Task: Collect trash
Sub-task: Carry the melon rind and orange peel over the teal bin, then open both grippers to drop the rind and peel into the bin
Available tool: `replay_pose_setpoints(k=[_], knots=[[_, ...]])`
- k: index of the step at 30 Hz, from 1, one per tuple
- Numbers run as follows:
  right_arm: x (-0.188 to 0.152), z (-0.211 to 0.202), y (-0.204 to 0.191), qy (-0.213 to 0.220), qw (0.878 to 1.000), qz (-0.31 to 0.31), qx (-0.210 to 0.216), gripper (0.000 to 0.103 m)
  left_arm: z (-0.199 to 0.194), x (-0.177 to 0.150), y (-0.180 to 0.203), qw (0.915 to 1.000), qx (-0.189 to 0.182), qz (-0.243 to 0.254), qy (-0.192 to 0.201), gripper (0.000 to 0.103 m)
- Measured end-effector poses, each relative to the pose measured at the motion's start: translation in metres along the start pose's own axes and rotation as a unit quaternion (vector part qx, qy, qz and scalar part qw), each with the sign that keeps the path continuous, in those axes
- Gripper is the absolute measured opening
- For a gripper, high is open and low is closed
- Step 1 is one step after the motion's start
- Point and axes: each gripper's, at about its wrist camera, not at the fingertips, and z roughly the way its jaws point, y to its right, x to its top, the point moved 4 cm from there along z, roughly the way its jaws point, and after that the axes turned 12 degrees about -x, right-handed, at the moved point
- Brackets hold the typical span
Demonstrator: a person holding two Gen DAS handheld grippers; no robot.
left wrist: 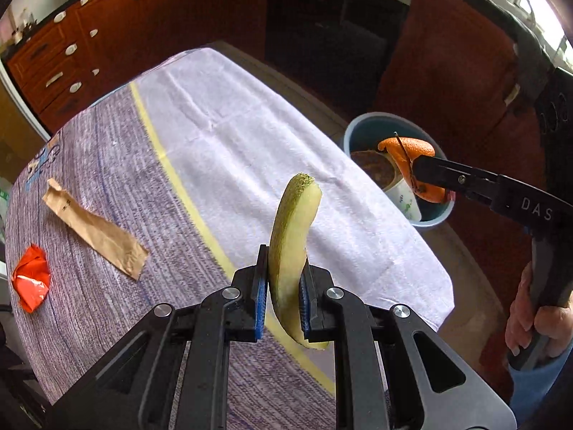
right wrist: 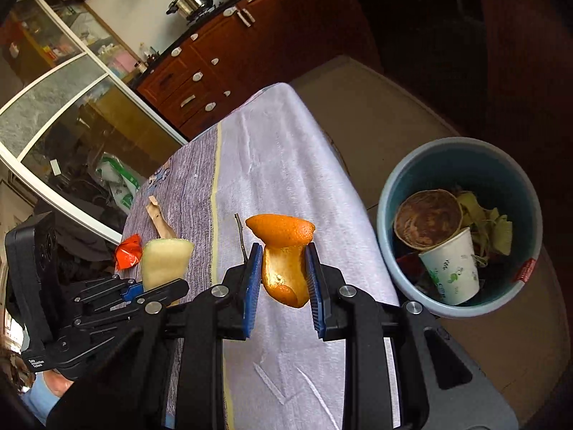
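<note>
I take the bin (right wrist: 394, 193) on the floor as my landmark; it stands just off the table's (left wrist: 250, 136) corner. In it I can already see a paper cup (right wrist: 452, 272), a brown paper disc (right wrist: 428, 220) and some yellowish scraps (right wrist: 490, 222), so part of the collecting looks done.

My left gripper (left wrist: 283, 301) is clamped on a melon rind (left wrist: 292, 236), the blue pads pressing its sides, and I hold it above the cloth, well short of the bin. My right gripper (right wrist: 283, 279) is clamped on an orange peel (right wrist: 284, 251); a thin twig (right wrist: 240, 236) stands at its left pad, and I cannot tell whether it is pinched too. In the left wrist view that peel hangs in front of the bin's mouth, so I judge it nearly ready to drop, though whether it is truly above the opening I cannot say.

Left on the table, far from the bin at the opposite end, lie a brown paper strip (left wrist: 95, 229) and a red wrapper (left wrist: 31, 277). So I count two pieces in hand still to release, then two more to fetch.
</note>
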Motion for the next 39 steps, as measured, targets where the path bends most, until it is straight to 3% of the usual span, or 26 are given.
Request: replay_pose_setpoints(k=[16, 30, 32, 34, 39], knots=[[0.016, -0.028, 0.154, 0.027, 0.989, 0.127, -0.068, 0.024, 0.094, 0.070, 0.103, 0.9920, -0.049, 0.106, -0.047, 0.015], [0.024, 0.018, 0.185, -0.016, 0.982, 0.155, -0.104, 0.028, 0.175, 0.089, 0.110, 0.9894, -0.051, 0.089, -0.102, 0.016], [0.024, 0.022, 0.186, -0.018, 0.981, 0.157, -0.109, 0.036, 0.176, 0.092, 0.109, 0.9899, -0.055, 0.083, -0.101, 0.025], [0.024, 0.024, 0.184, -0.017, 0.982, 0.156, -0.109, 0.062, 0.169, 0.094, 0.108, 0.9916, -0.048, 0.084, -0.086, 0.063], [0.026, 0.027, 0.178, -0.017, 0.982, 0.153, -0.112, 0.081, 0.153, 0.097, 0.102, 0.9938, -0.046, 0.078, -0.064, 0.073]])
